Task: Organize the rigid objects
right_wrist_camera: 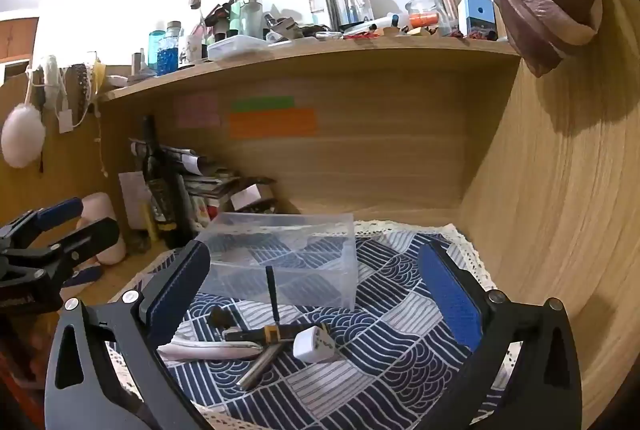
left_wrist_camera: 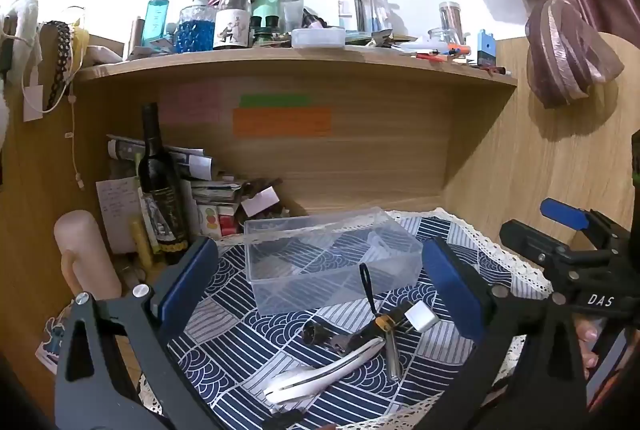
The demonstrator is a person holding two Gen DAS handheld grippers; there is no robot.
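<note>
Clear bin (left_wrist_camera: 328, 262) sat empty at far end of patterned cloth (left_wrist_camera: 460, 358), small rigid items (left_wrist_camera: 360, 342) heaped just near of it, both left gripper (left_wrist_camera: 320, 294) and right gripper (right_wrist_camera: 316, 294) hovered spread and empty; judged pre-grasp, next move needs singling out one overlapped, indistinct piece

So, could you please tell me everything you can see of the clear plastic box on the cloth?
The clear plastic box is a rectangular, lidless, see-through container that looks like thin rigid plastic. It sits upright on the blue patterned cloth, behind the pile of small items. It looks empty, though faint shapes may be dividers. Neither gripper touches it; a black loop overlaps its front wall.
</note>
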